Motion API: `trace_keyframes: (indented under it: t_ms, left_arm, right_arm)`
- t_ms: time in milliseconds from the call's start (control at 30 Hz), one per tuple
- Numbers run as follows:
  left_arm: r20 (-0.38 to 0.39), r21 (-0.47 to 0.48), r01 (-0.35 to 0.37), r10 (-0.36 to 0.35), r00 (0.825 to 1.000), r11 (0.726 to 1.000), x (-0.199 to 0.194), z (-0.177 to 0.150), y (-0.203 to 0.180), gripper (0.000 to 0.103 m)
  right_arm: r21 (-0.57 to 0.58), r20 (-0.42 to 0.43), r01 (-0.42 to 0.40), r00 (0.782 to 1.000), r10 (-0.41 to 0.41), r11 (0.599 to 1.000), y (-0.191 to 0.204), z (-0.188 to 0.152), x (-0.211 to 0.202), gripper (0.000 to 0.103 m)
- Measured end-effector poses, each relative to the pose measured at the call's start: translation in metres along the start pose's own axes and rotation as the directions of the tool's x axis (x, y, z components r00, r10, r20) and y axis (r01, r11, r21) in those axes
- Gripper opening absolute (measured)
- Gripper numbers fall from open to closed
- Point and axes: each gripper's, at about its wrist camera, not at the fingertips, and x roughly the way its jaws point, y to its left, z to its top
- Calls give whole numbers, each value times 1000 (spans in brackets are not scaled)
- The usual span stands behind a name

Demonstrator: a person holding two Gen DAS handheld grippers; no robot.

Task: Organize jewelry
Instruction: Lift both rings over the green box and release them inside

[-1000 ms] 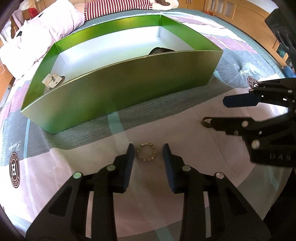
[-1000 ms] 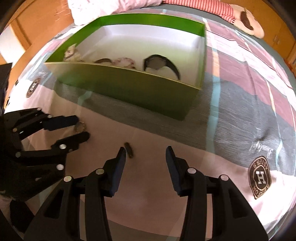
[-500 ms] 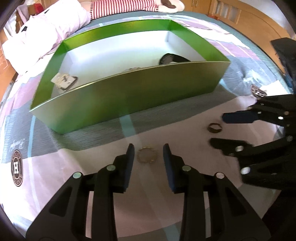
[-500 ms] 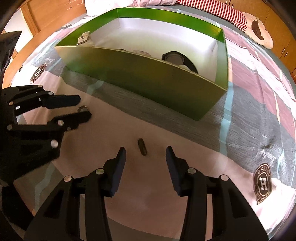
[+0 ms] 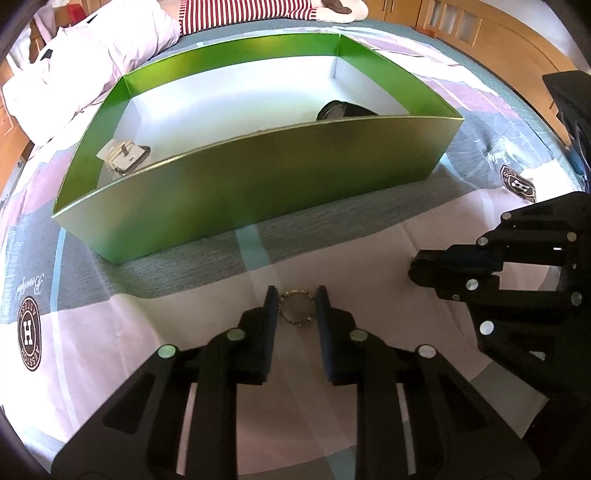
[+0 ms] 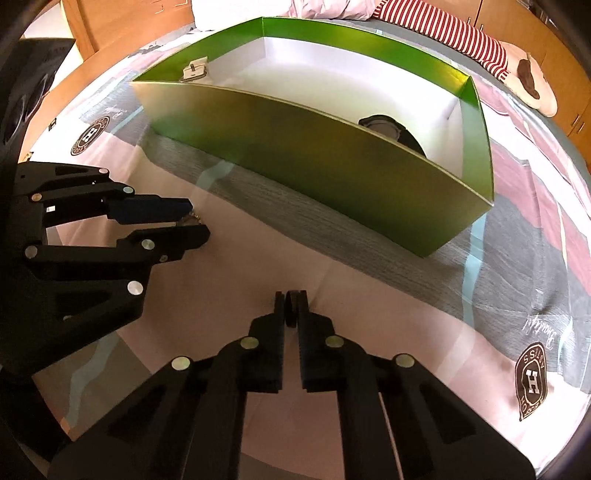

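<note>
A small beaded ring lies on the pale bedspread, between the fingers of my left gripper. Its jaws are closing, and both pads touch the ring's sides. In the right wrist view the same left gripper shows at the left with the beaded ring at its tips. My right gripper is shut on a small dark ring standing on edge between its pads. In the left wrist view the right gripper is at the right, its tips together and the dark ring hidden.
A green open box with a white inside stands just beyond both grippers. It holds a black watch and a small tagged piece. A white pillow and striped cloth lie behind it. Wooden furniture edges the bed.
Both grippers have narrowed: the left onto the beaded ring, the right from wide open to shut on the dark ring, which now stands on edge between its pads.
</note>
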Motion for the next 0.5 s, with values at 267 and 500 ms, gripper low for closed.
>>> trace_keyframes:
  t_ms: [267, 500]
  left_arm:
    - [79, -5, 15, -15, 997, 1000, -26, 7, 2, 21]
    - [189, -48, 7, 2, 982, 999, -58, 18, 17, 21]
  right_arm:
    - [46, 97, -41, 995, 36, 998, -15, 3, -32, 6]
    - [74, 219, -97, 972, 79, 993, -27, 11, -62, 6]
